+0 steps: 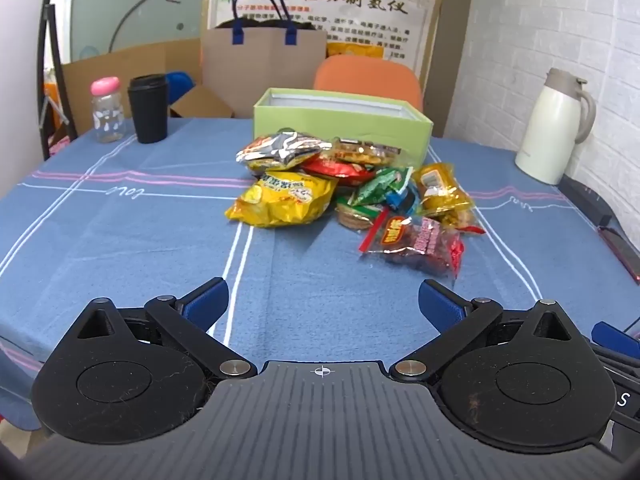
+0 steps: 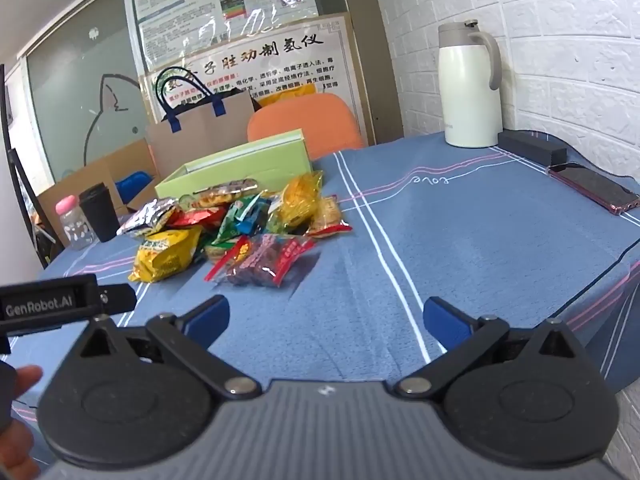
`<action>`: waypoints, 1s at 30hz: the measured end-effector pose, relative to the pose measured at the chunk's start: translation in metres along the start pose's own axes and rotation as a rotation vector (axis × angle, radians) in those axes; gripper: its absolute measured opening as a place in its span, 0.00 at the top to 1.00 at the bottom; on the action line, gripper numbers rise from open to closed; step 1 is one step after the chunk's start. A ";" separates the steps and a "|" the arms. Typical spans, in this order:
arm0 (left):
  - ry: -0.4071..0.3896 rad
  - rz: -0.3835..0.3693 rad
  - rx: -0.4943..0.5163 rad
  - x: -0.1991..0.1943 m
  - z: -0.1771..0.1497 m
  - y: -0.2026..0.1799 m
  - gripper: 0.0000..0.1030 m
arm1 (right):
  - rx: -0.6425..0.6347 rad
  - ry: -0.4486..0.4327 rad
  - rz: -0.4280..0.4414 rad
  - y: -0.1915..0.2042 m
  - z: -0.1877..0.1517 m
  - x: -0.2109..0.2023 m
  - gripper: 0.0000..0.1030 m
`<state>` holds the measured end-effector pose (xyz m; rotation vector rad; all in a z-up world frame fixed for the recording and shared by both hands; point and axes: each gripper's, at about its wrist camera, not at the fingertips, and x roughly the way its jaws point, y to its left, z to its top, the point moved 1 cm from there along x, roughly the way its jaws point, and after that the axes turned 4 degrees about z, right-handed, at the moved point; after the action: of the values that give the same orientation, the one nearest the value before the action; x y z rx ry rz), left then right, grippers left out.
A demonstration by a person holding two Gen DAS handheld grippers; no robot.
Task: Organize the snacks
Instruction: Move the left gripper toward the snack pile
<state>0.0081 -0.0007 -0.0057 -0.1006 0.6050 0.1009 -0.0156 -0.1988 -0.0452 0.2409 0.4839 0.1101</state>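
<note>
left wrist view: left gripper (image 1: 323, 300) low over the blue checked surface (image 1: 120, 240), blue fingers (image 1: 206, 300) spread wide, nothing between them. snack pile (image 1: 348, 188) ahead near the middle of the surface, well apart from the fingers: yellow chip bag (image 1: 284, 200) at its near left, clear packet of red sweets (image 1: 420, 240) at its near right. open green box (image 1: 340, 118) just behind the pile. pink-capped bottle (image 1: 106, 110) and black cup (image 1: 148, 108) far left, white jug (image 1: 554, 128) far right.

right wrist view: right gripper (image 2: 326, 320) likewise over the surface, fingers (image 2: 446, 320) spread wide, holding nothing. snack pile up and to the left, green box behind it. phone (image 2: 592, 192) by the wall at the right edge. part of a hand (image 2: 16, 420) at lower left.
</note>
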 end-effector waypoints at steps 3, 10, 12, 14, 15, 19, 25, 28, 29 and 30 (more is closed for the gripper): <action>0.000 -0.011 0.009 0.000 0.001 -0.001 0.11 | 0.009 -0.006 -0.002 -0.003 0.001 0.000 0.00; -0.002 0.006 -0.024 0.006 -0.001 0.001 0.11 | -0.009 0.003 0.011 0.003 0.002 0.002 0.00; -0.004 -0.001 -0.031 0.002 0.002 0.009 0.11 | -0.022 -0.002 0.014 0.006 0.002 0.000 0.00; -0.005 0.001 -0.033 0.001 0.002 0.010 0.11 | -0.030 -0.005 0.016 0.007 0.002 -0.001 0.00; -0.005 -0.001 -0.034 0.001 0.001 0.010 0.11 | -0.031 -0.006 0.017 0.007 0.002 -0.001 0.00; 0.031 -0.010 -0.038 0.003 0.002 0.008 0.11 | -0.034 -0.010 0.032 0.008 0.001 -0.002 0.00; 0.012 -0.004 -0.035 0.012 0.010 0.007 0.11 | -0.126 -0.131 0.090 0.019 0.004 -0.017 0.00; 0.001 0.000 -0.037 0.019 0.017 0.009 0.11 | -0.158 -0.127 0.088 0.023 0.011 -0.011 0.01; 0.003 0.001 -0.037 0.023 0.019 0.011 0.11 | -0.148 -0.108 0.096 0.022 0.013 -0.005 0.00; 0.012 0.001 -0.042 0.026 0.020 0.014 0.11 | -0.131 -0.088 0.107 0.019 0.014 0.001 0.00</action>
<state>0.0392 0.0177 -0.0054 -0.1416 0.6147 0.1145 -0.0085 -0.1830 -0.0285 0.1422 0.3744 0.2345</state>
